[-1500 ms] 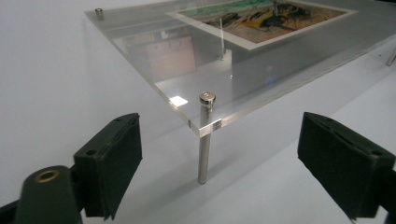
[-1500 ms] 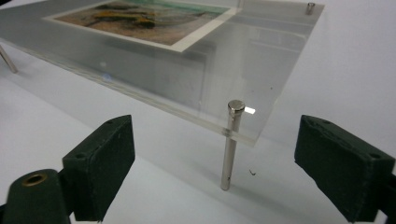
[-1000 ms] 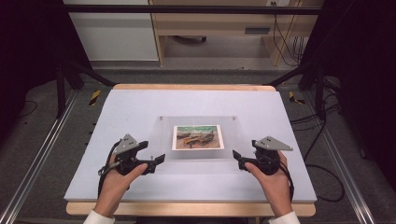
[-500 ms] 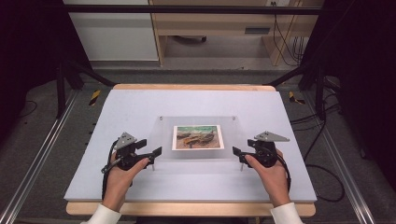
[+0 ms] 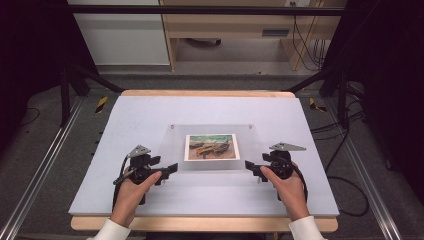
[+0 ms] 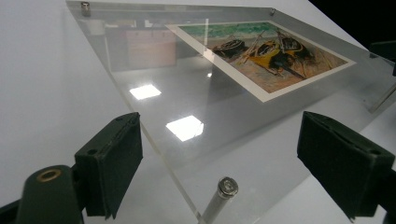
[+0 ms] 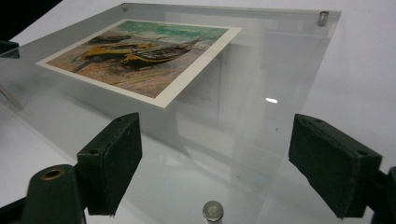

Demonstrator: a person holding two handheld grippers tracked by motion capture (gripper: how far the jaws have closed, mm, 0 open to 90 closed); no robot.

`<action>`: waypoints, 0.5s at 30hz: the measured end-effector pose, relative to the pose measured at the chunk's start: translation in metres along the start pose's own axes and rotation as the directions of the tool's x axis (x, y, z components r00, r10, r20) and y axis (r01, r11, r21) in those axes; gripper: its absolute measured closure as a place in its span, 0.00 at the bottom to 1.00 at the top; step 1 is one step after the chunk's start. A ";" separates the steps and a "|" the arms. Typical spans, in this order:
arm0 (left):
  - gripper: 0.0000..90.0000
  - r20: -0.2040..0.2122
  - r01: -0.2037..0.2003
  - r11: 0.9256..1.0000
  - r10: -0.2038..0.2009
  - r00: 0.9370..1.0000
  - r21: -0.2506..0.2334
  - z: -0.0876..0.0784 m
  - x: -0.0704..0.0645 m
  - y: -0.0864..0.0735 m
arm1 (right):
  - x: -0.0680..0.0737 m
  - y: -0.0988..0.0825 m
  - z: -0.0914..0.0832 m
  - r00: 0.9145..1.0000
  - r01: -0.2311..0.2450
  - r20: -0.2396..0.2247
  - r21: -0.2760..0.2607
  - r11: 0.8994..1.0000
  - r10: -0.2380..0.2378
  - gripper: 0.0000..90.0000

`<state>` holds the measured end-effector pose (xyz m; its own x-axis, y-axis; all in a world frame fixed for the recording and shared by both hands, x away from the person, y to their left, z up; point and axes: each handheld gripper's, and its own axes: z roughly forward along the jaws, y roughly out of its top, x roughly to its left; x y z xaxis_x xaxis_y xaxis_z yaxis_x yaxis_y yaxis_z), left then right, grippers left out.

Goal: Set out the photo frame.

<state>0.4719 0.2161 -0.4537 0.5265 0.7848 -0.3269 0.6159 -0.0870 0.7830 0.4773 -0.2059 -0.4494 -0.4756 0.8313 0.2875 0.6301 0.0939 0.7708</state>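
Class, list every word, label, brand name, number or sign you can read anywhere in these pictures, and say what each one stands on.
None: no readable text in any view.
The picture under the clear panel shows painted boats on a beach, with no caption or signature legible.
The hand-held gripper jaws in both gripper views are plain black, unmarked.
The cabinet behind the table has a small dark strip, too small and blurred to tell if it carries writing.

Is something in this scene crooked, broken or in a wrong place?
Nothing stands out. The clear frame lies flat and square on the white table, the boat picture straight inside it. The left gripper and right gripper are open at its near corners.
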 end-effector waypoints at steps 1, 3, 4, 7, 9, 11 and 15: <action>0.15 0.005 0.011 1.000 -0.011 1.000 0.001 0.000 0.001 0.000 | 0.000 0.000 0.000 1.000 0.000 0.000 0.000 1.000 0.000 0.19; 0.15 0.016 0.034 0.999 -0.034 0.999 0.001 0.001 0.003 -0.001 | -0.002 0.000 0.001 1.000 -0.017 -0.012 0.002 1.000 0.017 0.18; 0.15 0.024 0.047 0.999 -0.047 0.999 0.007 0.001 0.004 -0.002 | -0.002 -0.001 0.001 0.999 -0.039 -0.017 0.006 0.999 0.039 0.18; 0.15 0.041 0.065 0.998 -0.065 0.997 0.012 0.002 0.007 -0.002 | -0.004 -0.002 0.002 0.998 -0.066 -0.025 0.013 0.998 0.066 0.17; 0.15 0.056 0.077 0.997 -0.078 0.995 0.020 0.002 0.009 -0.002 | -0.004 -0.002 0.002 0.997 -0.071 -0.028 0.015 0.997 0.071 0.17; 0.15 0.078 0.084 0.996 -0.086 0.993 0.028 0.003 0.009 -0.002 | -0.005 -0.002 0.002 0.996 -0.076 -0.033 0.019 0.997 0.077 0.17; 0.15 0.078 0.085 0.996 -0.087 0.993 0.027 0.004 0.009 -0.002 | -0.005 -0.002 0.000 0.995 -0.091 -0.042 0.026 0.996 0.092 0.17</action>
<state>0.4770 0.2208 -0.4603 0.5149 0.7393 -0.4340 0.6740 -0.0362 0.7379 0.4785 -0.2100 -0.4528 -0.4410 0.8128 0.3807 0.6866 0.0324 0.7263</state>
